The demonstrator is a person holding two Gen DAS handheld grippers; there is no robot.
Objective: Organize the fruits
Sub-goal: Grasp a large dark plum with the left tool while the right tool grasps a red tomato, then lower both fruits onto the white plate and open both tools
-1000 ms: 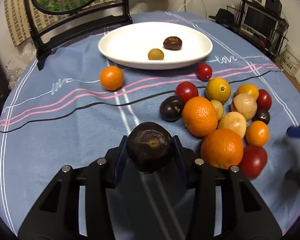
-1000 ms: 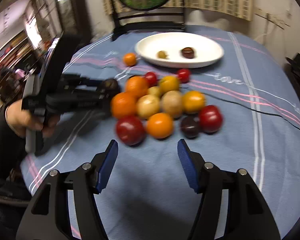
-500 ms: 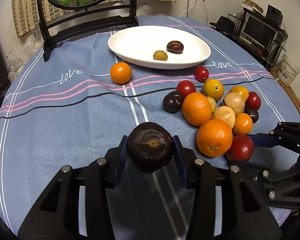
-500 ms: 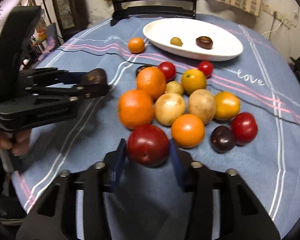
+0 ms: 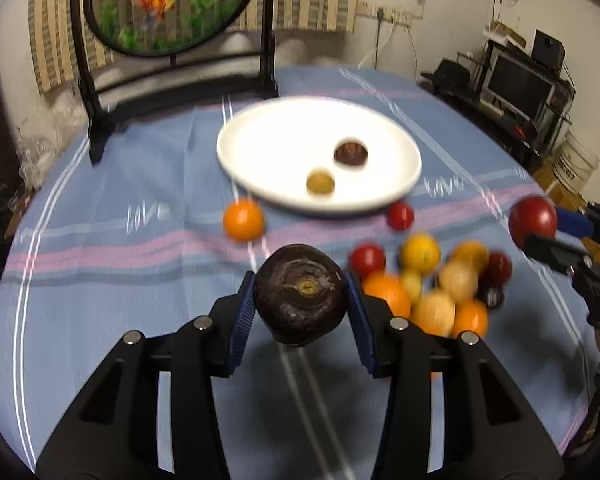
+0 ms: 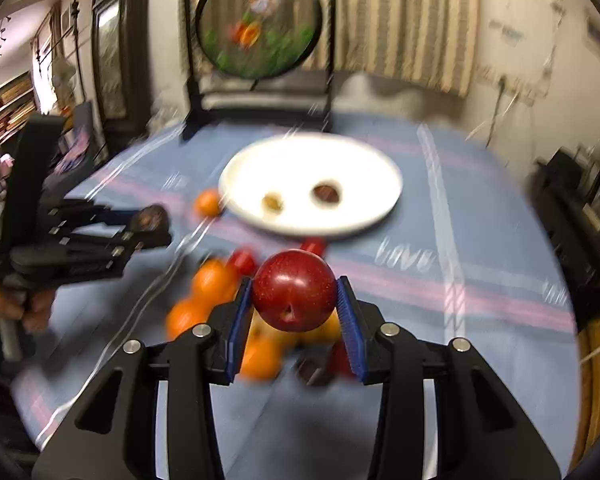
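My left gripper (image 5: pixel 300 308) is shut on a dark brown, wrinkled round fruit (image 5: pixel 300 300) and holds it above the blue cloth. My right gripper (image 6: pixel 296 304) is shut on a shiny red plum (image 6: pixel 294 290), also lifted; the same red plum (image 5: pixel 533 222) shows at the right in the left wrist view. A white oval plate (image 5: pixel 268 140) lies ahead with a small green-yellow fruit (image 5: pixel 320 183) and a dark brown fruit (image 5: pixel 350 153) on it. A pile of oranges, red and pale fruits (image 5: pixel 432 280) sits on the cloth below both grippers.
A lone orange (image 5: pixel 243 219) and a small red fruit (image 5: pixel 400 215) lie just before the plate. A round framed screen on a black stand (image 5: pixel 172 8) rises at the table's far edge. Shelves with electronics (image 5: pixel 520 80) stand to the right. A person's hand (image 6: pixel 16 308) holds the left gripper.
My right gripper closed on the red plum and lifted it off the pile. My left gripper rose with the dark fruit, and both views now tilt up toward the plate.
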